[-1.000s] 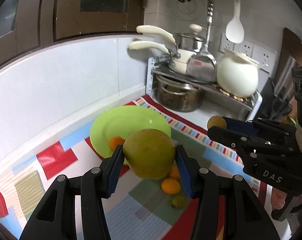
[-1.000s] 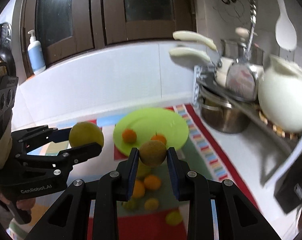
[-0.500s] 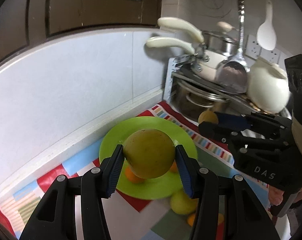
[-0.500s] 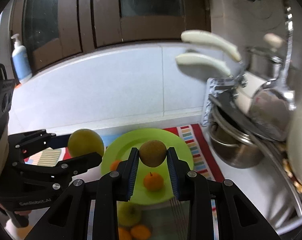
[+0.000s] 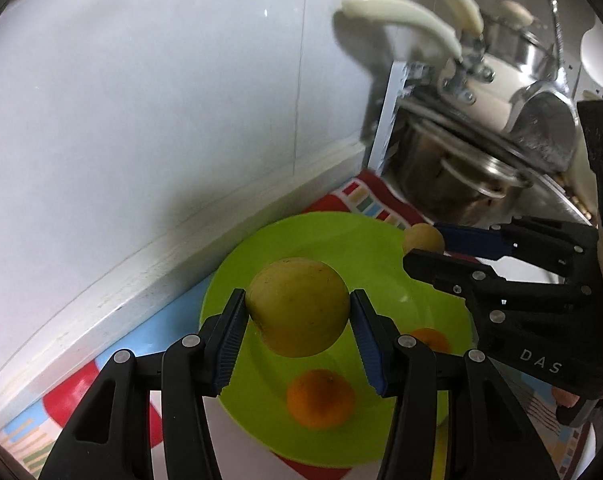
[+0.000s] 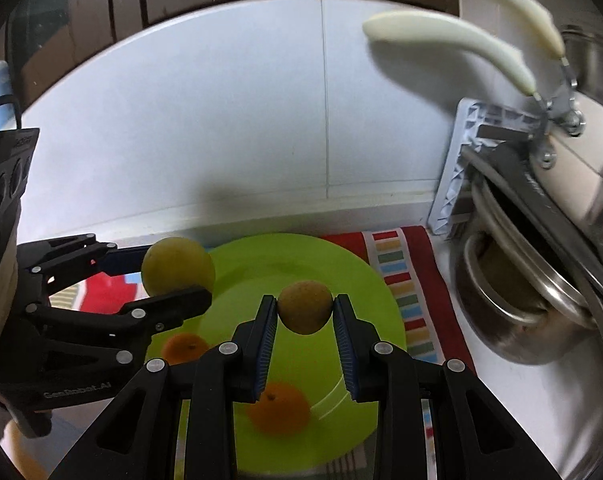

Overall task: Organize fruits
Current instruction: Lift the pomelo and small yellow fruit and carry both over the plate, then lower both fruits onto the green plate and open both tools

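Both tongs were clamped on fruit above the green plate [image 5: 237, 280], the left tongs [image 5: 297, 312] gripping a large yellow-green fruit [image 5: 297, 306], the right tongs [image 6: 305, 312] a small brownish fruit [image 6: 305, 306], seemingly for setting down beside two oranges [image 6: 279, 410].

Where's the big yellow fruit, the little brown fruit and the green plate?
big yellow fruit [image 5: 297, 306], left wrist view, middle of its front.
little brown fruit [image 6: 305, 306], right wrist view, its centre.
green plate [image 6: 365, 300], right wrist view, bare right side.
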Tool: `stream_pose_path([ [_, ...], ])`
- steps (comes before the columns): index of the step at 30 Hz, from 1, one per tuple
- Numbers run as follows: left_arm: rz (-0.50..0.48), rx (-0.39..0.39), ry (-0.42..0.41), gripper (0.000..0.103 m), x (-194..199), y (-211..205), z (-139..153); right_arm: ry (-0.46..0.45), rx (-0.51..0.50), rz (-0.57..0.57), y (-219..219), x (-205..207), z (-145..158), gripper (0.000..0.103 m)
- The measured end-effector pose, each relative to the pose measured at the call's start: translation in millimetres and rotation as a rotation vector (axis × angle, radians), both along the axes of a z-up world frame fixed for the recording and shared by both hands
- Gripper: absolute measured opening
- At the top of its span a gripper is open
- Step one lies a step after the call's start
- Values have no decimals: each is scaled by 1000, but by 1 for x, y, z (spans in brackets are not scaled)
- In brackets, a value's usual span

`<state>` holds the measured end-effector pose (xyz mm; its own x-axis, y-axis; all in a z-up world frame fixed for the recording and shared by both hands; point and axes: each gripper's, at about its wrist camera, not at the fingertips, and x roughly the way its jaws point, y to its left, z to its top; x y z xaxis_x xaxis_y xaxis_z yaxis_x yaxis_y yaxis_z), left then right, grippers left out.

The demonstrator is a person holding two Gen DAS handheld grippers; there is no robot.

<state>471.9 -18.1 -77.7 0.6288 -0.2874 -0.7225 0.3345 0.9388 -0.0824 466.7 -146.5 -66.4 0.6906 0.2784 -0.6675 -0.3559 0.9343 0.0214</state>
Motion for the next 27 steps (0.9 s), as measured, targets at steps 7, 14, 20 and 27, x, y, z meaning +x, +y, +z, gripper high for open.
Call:
stream_pose_path([
  [7, -6, -1, 37, 51, 24, -7, -17, 74, 0, 7, -2, 27, -22, 30],
  [14, -35, 23, 48, 51, 29, -14, -26, 98, -14, 9, -2, 32, -35, 30],
  [20, -27, 43, 12, 60, 21, -12, -14, 89, -25, -9, -2, 32, -34, 35],
  [27, 13, 66, -32, 64, -5, -6, 7, 36, -32, -30, -11, 4, -14, 37],
])
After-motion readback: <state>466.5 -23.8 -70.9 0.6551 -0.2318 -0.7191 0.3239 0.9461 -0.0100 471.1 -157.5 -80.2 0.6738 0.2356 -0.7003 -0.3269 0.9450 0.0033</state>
